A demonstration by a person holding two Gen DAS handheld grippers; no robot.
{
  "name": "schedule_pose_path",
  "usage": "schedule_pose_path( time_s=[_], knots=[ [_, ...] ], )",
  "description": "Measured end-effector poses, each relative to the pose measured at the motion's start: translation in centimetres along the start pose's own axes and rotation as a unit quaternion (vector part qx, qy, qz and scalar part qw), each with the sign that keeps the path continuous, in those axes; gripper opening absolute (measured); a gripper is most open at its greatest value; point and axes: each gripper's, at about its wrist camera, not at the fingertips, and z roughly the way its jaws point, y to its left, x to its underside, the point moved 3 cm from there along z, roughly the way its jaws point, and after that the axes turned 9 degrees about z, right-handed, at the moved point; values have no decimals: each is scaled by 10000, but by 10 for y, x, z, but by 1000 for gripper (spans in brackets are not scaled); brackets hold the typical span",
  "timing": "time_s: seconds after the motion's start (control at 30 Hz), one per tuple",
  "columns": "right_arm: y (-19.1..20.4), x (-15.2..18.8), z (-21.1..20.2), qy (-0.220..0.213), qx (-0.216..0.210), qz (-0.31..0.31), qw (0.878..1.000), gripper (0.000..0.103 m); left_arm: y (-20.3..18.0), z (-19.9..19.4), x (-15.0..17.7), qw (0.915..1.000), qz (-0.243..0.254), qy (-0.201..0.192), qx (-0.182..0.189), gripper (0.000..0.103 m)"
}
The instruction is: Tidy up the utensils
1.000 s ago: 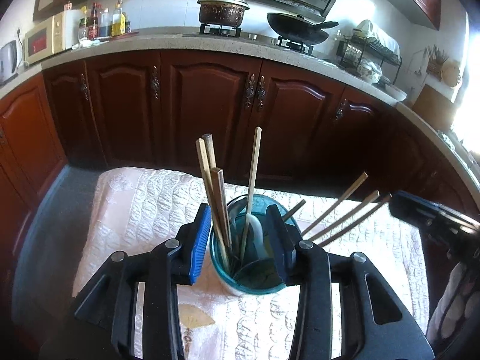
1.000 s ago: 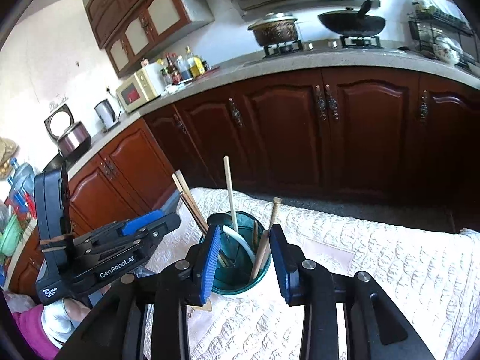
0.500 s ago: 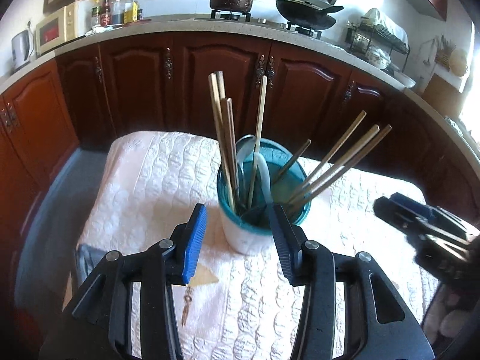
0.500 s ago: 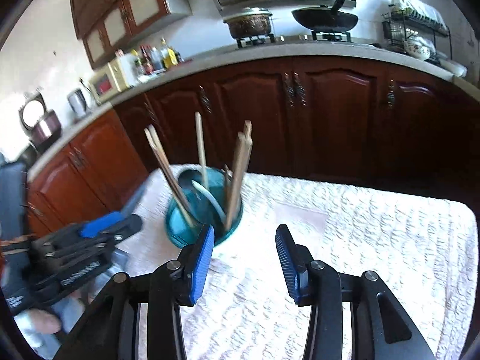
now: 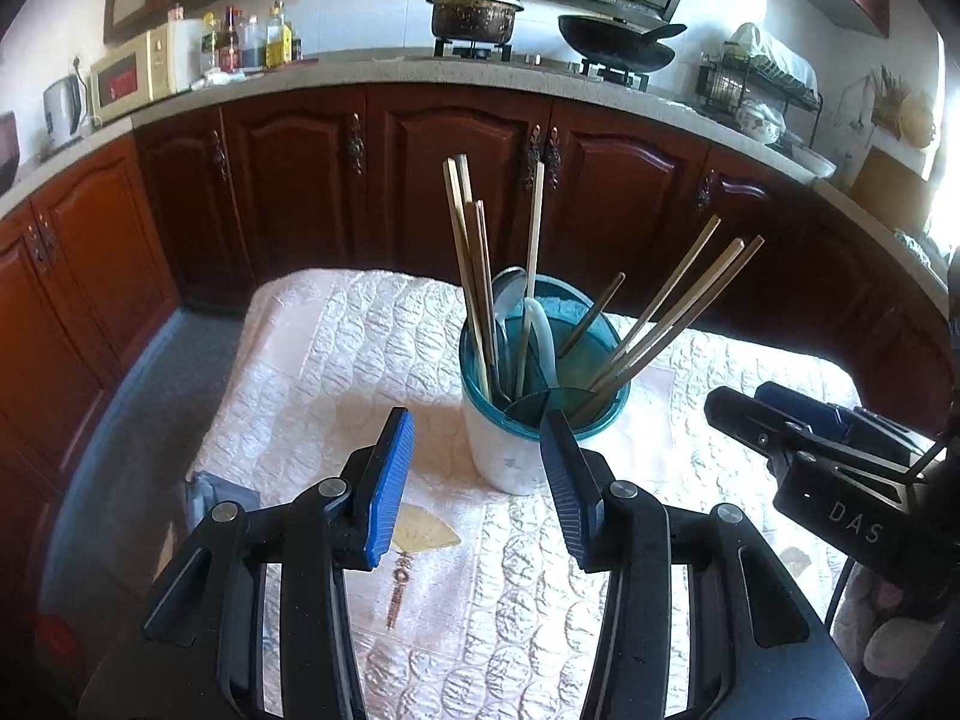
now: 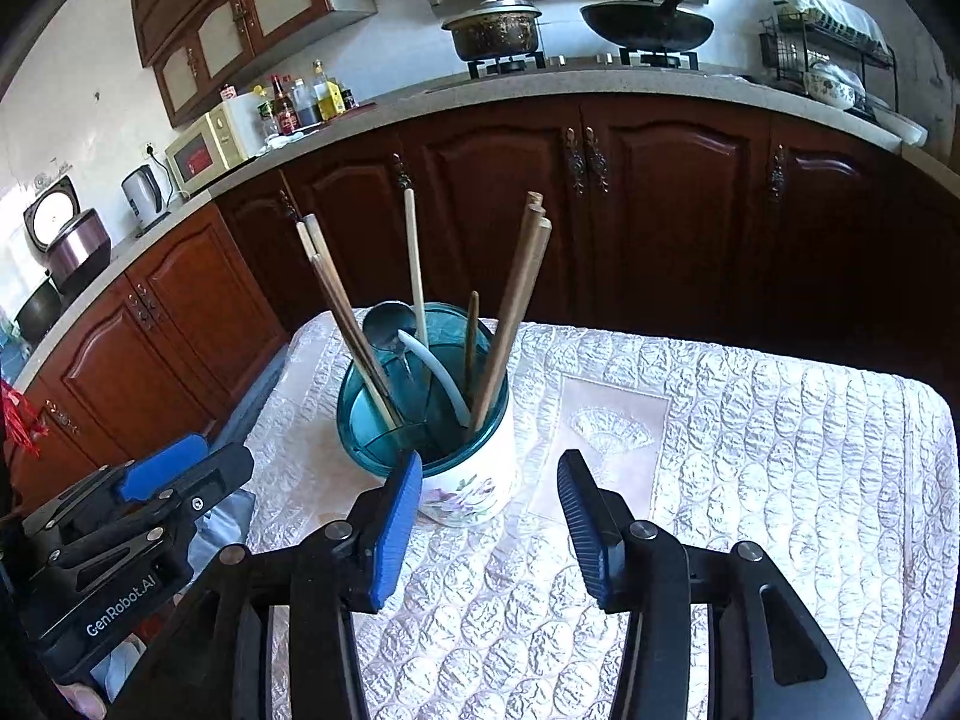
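On tabletop (image 5: 312, 372): both tools wide, empty — left tool (image 5: 477, 468), right tool (image 6: 486, 507). I risk snagging leaning chopsticks (image 5: 678, 312), tipping holder (image 5: 528, 420).

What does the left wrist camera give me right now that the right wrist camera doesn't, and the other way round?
Only the left wrist view shows the tan fan-shaped patch on the cloth in front of the holder, and the right gripper from outside.

Only the right wrist view shows the floral print on the holder's white body, the open rice cooker on the counter, and the left gripper from outside.

Both show the teal-rimmed white utensil holder with wooden chopsticks and a metal spoon, standing on the white quilted tablecloth. Both grippers are open and empty.
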Motion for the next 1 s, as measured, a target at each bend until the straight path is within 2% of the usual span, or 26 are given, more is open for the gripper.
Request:
schedule_pose_path(
  time_s=[0.4,1.0],
  knots=[
    [7,-4,-15,-240,101,-197,9995,51,-2,-8,-1,9997,115,-119,-153,43],
    [15,-3,-8,-163,111,-304,9993,53,1,-4,2,9993,136,-110,-325,43]
  ],
)
